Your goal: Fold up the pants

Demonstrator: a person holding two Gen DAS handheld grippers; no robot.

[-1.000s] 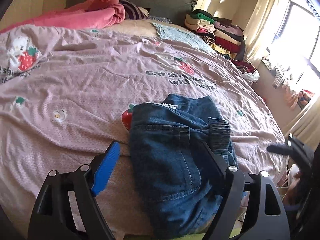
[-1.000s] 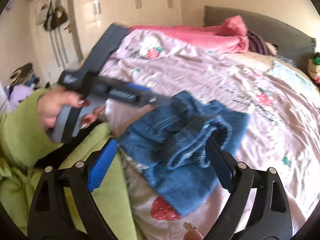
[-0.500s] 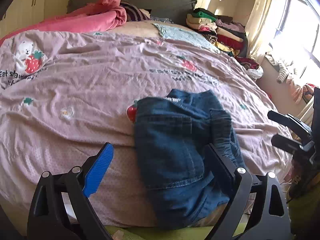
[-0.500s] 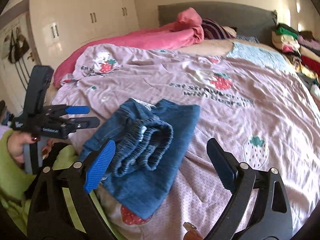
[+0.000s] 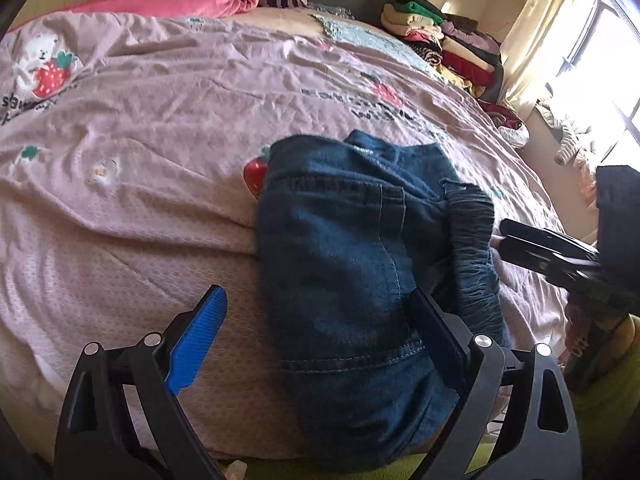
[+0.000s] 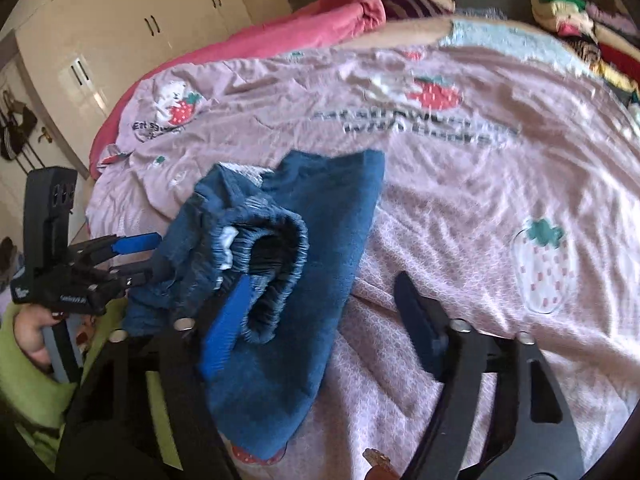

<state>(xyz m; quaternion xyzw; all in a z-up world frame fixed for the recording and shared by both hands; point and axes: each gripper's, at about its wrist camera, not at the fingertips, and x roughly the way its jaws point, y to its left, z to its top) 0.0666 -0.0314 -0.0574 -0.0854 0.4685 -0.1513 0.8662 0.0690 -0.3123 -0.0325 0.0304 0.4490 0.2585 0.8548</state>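
Right gripper point(image 6: 320, 320) astride bunched pants point(image 6: 304, 280)

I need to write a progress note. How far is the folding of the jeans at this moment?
Done: the jeans lie bunched in a rough bundle at the bed's near edge, not neatly folded. In hand: the right gripper is closing at the elastic waistband, cloth between its fingers; the left gripper is open over the denim. Left: flattening and proper folds.

Bright daylight from window point(image 5: 616, 60), glare there; fisheye bending at edges; right wrist view motion-blurred.
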